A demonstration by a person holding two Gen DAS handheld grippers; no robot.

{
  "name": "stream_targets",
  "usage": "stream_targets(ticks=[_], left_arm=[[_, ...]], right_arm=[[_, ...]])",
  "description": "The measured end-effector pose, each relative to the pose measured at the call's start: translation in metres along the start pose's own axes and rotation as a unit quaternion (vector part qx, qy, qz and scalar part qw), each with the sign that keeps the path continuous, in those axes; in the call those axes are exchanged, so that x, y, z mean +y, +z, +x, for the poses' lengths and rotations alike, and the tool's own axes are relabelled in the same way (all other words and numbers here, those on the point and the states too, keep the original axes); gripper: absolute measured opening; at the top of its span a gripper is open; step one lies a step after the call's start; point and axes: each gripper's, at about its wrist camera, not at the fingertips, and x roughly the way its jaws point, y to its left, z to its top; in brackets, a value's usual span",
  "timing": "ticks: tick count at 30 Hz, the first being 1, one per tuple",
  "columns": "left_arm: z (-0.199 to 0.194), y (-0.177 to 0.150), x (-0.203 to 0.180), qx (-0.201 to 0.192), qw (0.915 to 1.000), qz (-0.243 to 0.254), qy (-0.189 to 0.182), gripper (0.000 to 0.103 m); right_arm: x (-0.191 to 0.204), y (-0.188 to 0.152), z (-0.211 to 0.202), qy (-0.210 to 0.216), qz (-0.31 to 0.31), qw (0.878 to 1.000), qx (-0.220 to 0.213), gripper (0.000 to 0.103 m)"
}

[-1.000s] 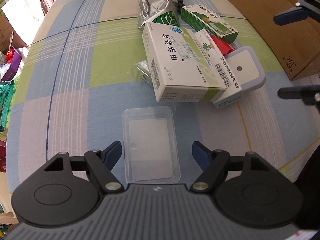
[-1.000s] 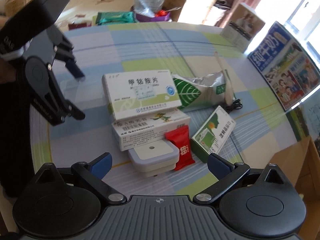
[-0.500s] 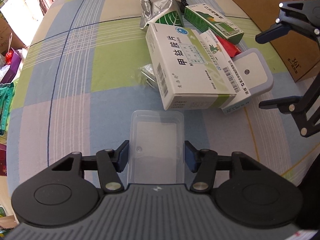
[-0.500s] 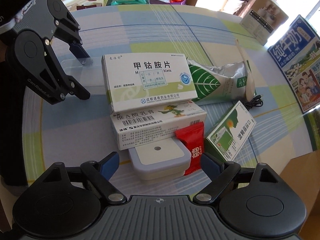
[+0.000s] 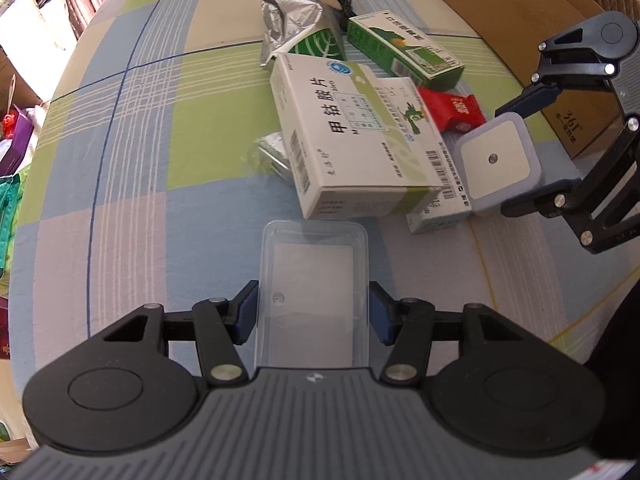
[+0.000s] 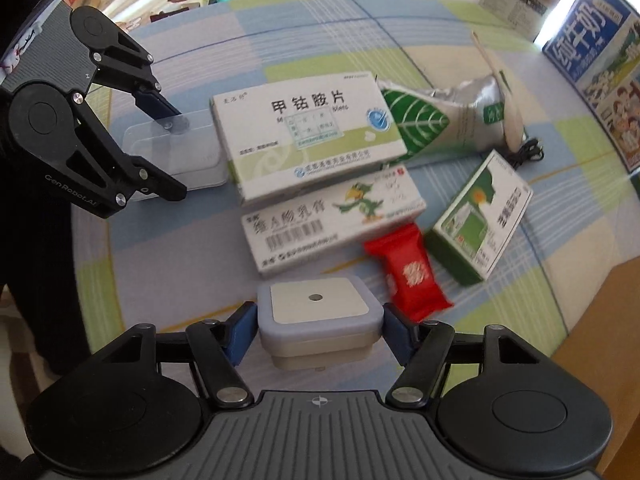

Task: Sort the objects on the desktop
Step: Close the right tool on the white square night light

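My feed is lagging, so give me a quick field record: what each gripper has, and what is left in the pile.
left gripper: closed on the clear plastic box, box on the tablecloth
right gripper: jaws just closing, pads against the grey night light
pile: two white medicine boxes stacked, green box, red candy, silver pouch
off to side: cardboard box
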Motion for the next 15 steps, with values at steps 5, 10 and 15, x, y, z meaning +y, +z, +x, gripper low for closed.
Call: stream_targets(ticks=[5, 10, 15], left_arm=[[0.005, -0.002, -0.011, 0.007, 0.9999, 0.008, -0.007, 0.051], [0.010, -0.002, -0.010, 0.010, 0.9999, -0.001, -0.009, 0.052], [0.010, -0.001, -0.009, 0.011, 0.9999, 0.003, -0.007, 0.055]], right_arm=[[-0.002, -0.006, 0.002, 0.005, 0.008, 1.000, 0.003, 0.064], [-0.002, -0.005, 0.011, 0.000, -0.001, 1.000, 0.009, 0.070], [-0.003, -0.004, 0.022, -0.001, -0.002, 1.000, 0.022, 0.071]])
